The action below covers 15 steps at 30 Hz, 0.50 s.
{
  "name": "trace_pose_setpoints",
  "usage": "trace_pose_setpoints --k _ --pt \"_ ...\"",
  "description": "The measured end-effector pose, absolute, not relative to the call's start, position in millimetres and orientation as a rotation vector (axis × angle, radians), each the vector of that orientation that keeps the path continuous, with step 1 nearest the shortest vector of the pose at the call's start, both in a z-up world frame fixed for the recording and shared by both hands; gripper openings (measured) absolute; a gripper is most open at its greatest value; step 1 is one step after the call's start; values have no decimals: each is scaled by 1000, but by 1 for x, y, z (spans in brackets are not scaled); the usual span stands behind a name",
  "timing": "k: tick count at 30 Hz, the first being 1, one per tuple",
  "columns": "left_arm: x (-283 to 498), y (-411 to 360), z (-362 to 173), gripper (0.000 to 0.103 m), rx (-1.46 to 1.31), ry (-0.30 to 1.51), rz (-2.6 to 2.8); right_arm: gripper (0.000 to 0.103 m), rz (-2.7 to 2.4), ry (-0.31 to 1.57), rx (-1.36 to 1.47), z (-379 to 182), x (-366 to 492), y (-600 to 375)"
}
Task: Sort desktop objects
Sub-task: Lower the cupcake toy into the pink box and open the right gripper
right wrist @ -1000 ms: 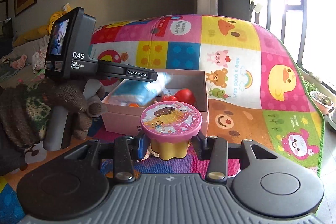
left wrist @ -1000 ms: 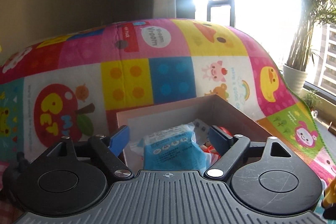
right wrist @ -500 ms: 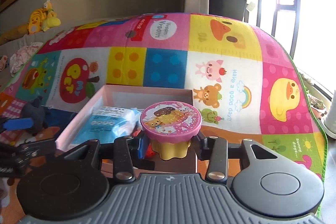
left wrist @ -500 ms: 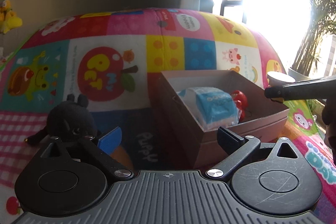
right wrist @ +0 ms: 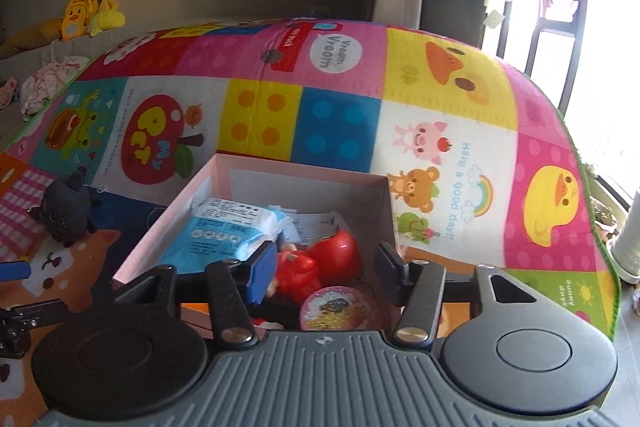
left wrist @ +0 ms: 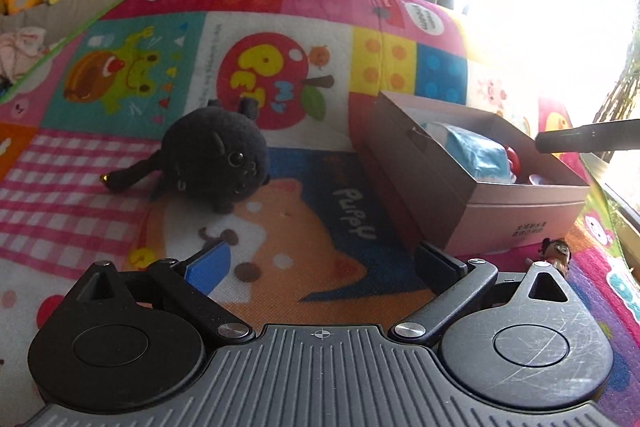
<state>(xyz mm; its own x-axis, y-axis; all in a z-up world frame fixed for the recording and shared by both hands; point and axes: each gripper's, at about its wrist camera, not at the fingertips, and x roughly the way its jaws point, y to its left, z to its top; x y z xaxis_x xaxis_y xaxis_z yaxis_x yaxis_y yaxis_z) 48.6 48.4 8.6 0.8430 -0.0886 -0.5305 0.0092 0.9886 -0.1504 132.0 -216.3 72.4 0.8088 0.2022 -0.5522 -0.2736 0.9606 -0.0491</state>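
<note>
Just below the right hand-held gripper (right wrist: 326, 269), the pink-lidded cup (right wrist: 340, 311) sits inside the pink box (right wrist: 300, 167), beside a red toy (right wrist: 320, 267) and a blue wipes pack (right wrist: 224, 235). Its jaws have just been opening; the pads stand clear of the cup, nothing pressed between them. My reading is that the drop into the box is done, so this hand should lift straight up and away without clipping the box wall.

Ahead of the left hand-held gripper (left wrist: 322, 263) and a little to its left, the black plush cat (left wrist: 212, 159) lies on the play mat (left wrist: 280, 39), well apart from the box, which sits ahead to its right. Those jaws have just been opening too and now stand wide with nothing between them. The plush looks like the next pick. Being soft and rounded, it wants a centred approach: straddle the body rather than a leg, press down slightly into the mat, then close firmly so it does not squirm out.
</note>
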Motion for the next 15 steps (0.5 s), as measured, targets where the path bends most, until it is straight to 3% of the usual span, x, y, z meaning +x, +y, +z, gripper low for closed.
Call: trace_pose_setpoints --k 15 --pt "40 41 7 102 -144 567 -97 44 250 664 -214 43 188 -162"
